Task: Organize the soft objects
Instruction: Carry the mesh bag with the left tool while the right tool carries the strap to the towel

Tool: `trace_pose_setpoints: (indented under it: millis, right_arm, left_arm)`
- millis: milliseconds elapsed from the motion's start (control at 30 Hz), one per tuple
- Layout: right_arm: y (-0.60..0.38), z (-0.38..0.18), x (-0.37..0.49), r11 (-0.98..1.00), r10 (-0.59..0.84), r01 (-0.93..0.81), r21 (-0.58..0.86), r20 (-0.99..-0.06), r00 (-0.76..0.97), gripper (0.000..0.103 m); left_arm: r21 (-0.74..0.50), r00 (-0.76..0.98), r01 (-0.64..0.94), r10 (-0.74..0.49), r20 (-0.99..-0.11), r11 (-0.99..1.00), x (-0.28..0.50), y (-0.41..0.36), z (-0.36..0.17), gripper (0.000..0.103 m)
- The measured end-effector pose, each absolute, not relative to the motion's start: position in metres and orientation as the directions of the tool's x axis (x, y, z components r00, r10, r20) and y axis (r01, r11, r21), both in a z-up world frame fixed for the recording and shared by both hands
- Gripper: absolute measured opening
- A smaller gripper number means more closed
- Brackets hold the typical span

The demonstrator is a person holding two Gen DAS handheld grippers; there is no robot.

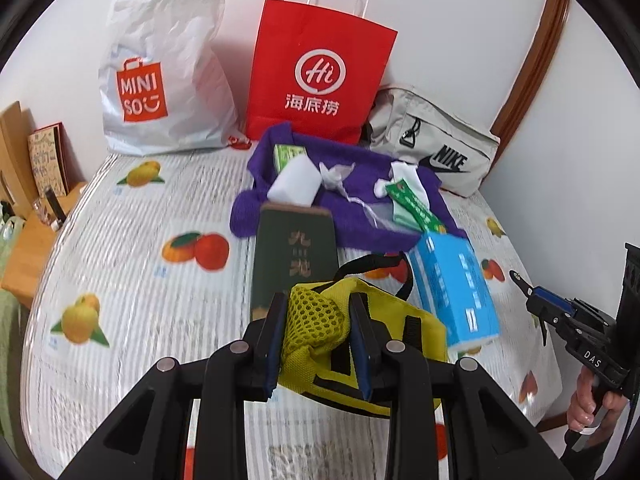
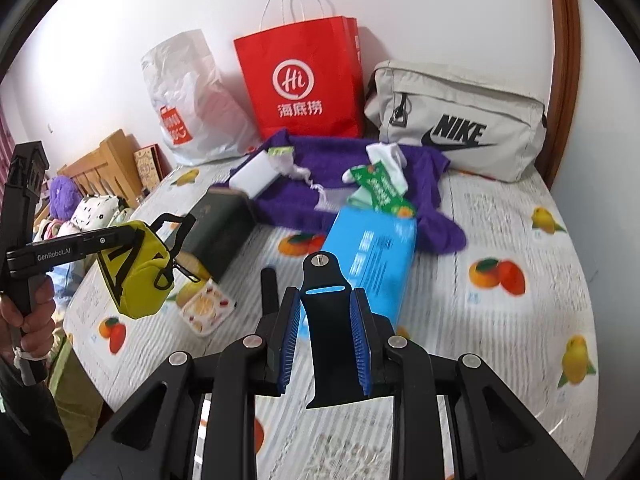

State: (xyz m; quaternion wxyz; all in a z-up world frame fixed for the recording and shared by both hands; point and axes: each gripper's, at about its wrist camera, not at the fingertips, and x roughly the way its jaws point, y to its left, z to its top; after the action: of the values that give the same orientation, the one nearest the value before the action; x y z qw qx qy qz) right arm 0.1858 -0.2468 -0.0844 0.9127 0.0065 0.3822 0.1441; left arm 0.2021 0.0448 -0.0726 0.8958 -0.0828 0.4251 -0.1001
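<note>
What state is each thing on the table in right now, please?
Left gripper: shut on yellow pouch, lifted.
Right gripper: shut on black strap.
Red bag: upright, open.
White bag: upright.
Grey bag: zipped, lying.
Purple cloth: crumpled, flat.
Blue box: lying.

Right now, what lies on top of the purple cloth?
On the purple cloth: a white block, green packets, white sock, crumpled tissue. Anything beneath it is hidden.
</note>
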Motion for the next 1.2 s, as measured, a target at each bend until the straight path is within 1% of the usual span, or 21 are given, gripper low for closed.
trace_pose_setpoints:
  millis: [300,700,933,1200]
  right_arm:
    - [-0.258,-0.075,0.241,0.967,0.242,-0.229,0.113,-0.695,0.677,0.026]
    - [-0.264,-0.081,0.326,0.969,0.234,-0.217,0.117,-0.707,0.668,0.026]
    - [-0.251,-0.094,0.372,0.962,0.245,-0.251,0.104,-0.729,0.639,0.026]
    - [-0.233,-0.127,0.411,0.947,0.28,-0.291,0.134,-0.788,0.548,0.026]
  left_arm:
    - [-0.234,0.624,0.092,-0.239,-0.744,0.968,0.256,0.046,-0.064,0.028]
    - [-0.263,0.616,0.055,-0.24,-0.75,0.963,0.31,0.055,-0.072,0.028]
    - [-0.259,0.591,0.052,-0.239,-0.771,0.964,0.342,0.05,-0.086,0.028]
    - [-0.246,0.582,0.055,-0.232,-0.78,0.968,0.373,0.041,-0.091,0.028]
